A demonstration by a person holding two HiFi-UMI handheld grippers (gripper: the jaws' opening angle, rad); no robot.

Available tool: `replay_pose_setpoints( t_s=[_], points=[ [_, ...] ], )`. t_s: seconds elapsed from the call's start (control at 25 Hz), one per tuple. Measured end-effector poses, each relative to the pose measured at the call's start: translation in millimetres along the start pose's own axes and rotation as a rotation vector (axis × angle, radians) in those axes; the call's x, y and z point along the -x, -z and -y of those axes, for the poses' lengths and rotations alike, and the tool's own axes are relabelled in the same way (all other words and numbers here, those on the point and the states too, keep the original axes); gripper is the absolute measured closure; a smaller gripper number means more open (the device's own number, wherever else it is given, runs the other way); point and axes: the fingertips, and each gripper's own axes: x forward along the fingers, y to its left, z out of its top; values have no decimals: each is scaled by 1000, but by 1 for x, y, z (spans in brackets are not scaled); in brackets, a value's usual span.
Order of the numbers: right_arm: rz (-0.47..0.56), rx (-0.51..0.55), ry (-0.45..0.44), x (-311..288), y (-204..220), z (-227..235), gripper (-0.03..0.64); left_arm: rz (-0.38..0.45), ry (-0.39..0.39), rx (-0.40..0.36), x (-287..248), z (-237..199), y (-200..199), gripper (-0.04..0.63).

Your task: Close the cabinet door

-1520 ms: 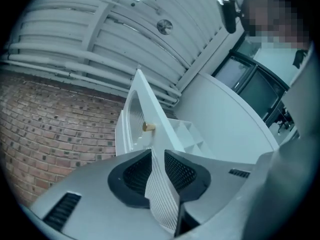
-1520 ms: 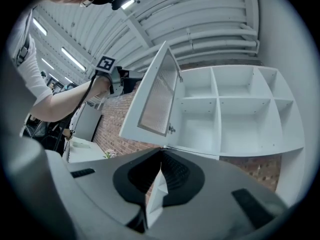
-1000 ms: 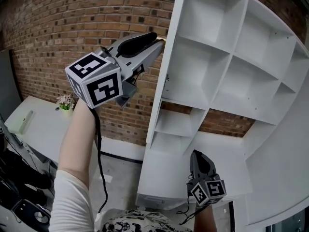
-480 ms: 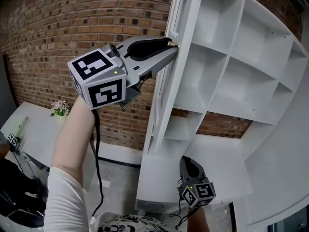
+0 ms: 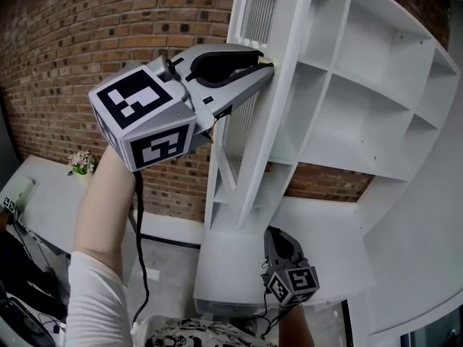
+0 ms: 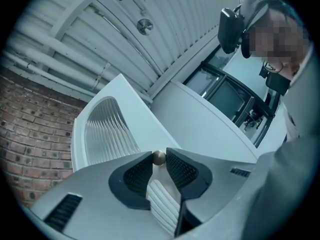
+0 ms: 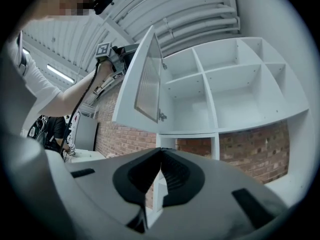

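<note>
Door has swung nearer the cabinet than 1 s ago, maybe half shut, still ajar; left gripper jaws closing on its knob between their tips; right gripper jaws together, empty.

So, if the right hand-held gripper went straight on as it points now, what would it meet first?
Probably the cabinet's white lower upright, just below the open shelf compartments; depth is hard to judge.
</note>
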Motion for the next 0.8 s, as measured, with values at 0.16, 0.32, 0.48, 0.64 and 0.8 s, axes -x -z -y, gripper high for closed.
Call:
replay_pose_setpoints(
  t_s=[0.16,0.32,0.48,0.64,0.8],
  points=[
    [-4,14,-7,3,-2,29,614,27,-8,-21,-23,9,2,497],
    [-21,33,-13,5,-4,63,614,24,-63,-84,-49,16,7,500],
    [-27,22,-17,5,-4,104,614,8,-101,-117,-83,23,18,500],
    [-19,16,-43,2,-7,133,614,-22,-121,-150,-118,29,28,502],
    [4,45,-55,-5,-13,132,614,-54,-155,-194,-125,25,36,502]
  ],
)
